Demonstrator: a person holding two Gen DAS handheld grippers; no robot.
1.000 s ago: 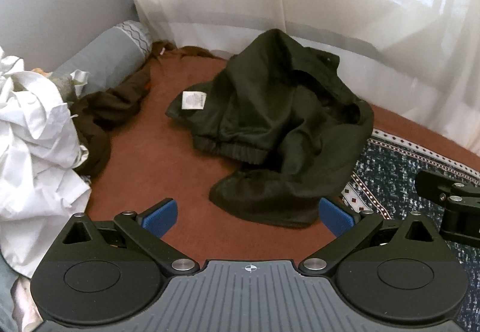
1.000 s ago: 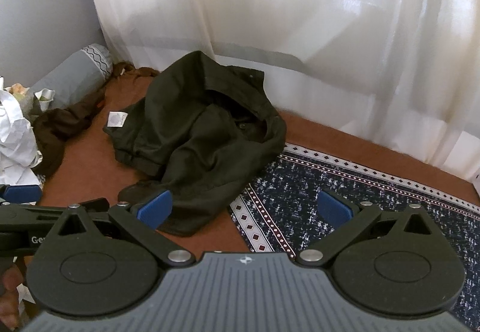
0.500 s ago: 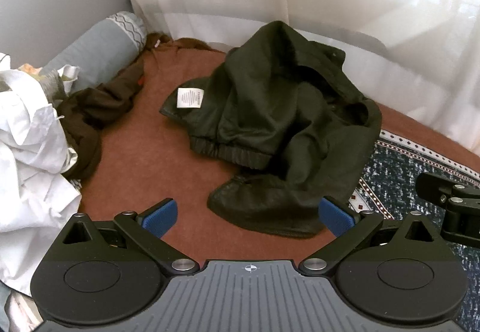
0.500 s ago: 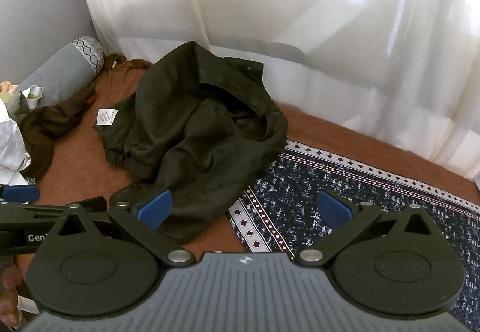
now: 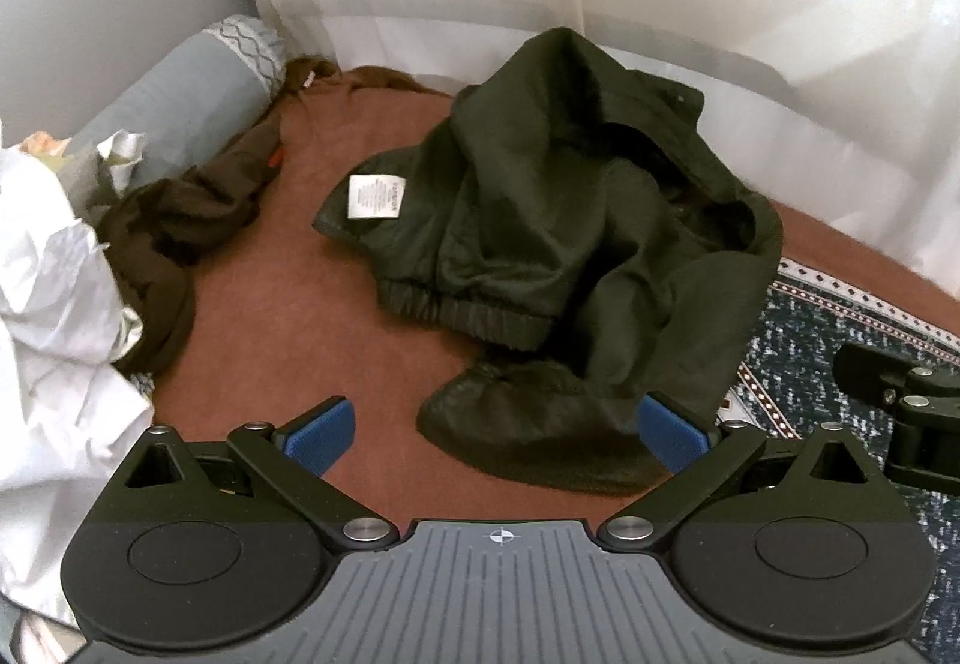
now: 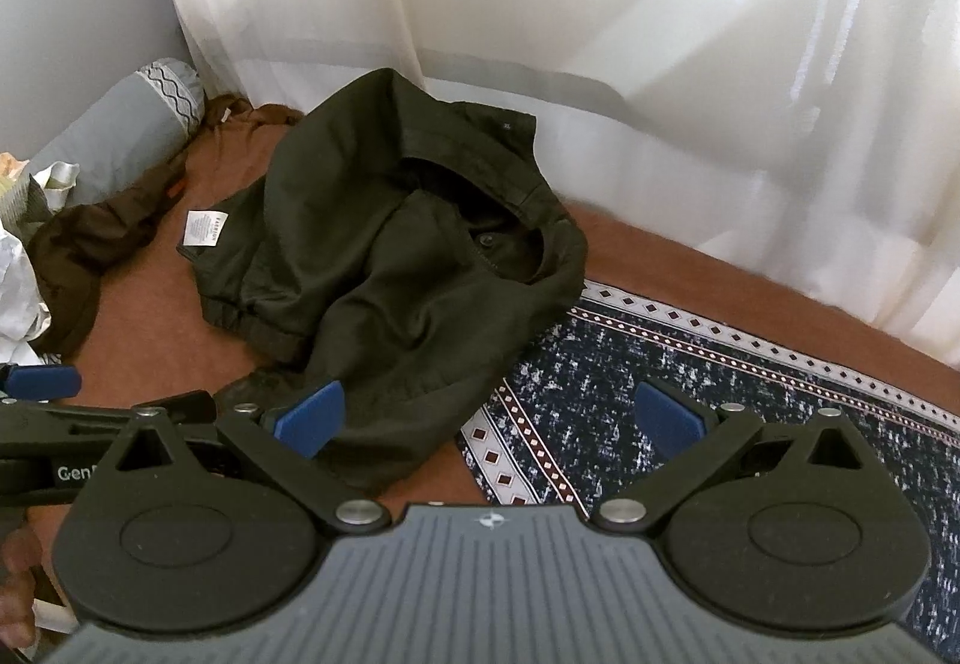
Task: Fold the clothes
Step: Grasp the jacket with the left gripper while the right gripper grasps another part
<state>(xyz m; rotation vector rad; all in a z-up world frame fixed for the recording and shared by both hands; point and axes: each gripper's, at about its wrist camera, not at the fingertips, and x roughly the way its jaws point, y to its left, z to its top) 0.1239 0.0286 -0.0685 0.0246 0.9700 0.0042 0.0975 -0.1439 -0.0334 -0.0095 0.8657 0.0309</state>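
A crumpled dark green jacket (image 5: pixel 570 256) (image 6: pixel 396 250) lies in a heap on the brown blanket, with a white care label (image 5: pixel 373 195) (image 6: pixel 203 229) showing at its left edge. My left gripper (image 5: pixel 497 435) is open just in front of the jacket's near sleeve, its blue pads (image 5: pixel 318 435) apart and holding nothing. Further right, my right gripper (image 6: pixel 489 419) is open too, with its left pad over the jacket's near edge and its right pad over the patterned rug. The right gripper's arm (image 5: pixel 900 394) shows at the right of the left wrist view.
A pile of white cloth (image 5: pixel 54 304) and a dark brown garment (image 5: pixel 174 220) lie at the left, beside a grey bolster pillow (image 5: pixel 192 88). A dark blue patterned rug (image 6: pixel 720 382) covers the right. White curtains (image 6: pixel 540 4) hang close behind the jacket.
Both grippers have moved forward toward the jacket, which now sits lower and larger in both views. Both stay open and the jacket has not moved.
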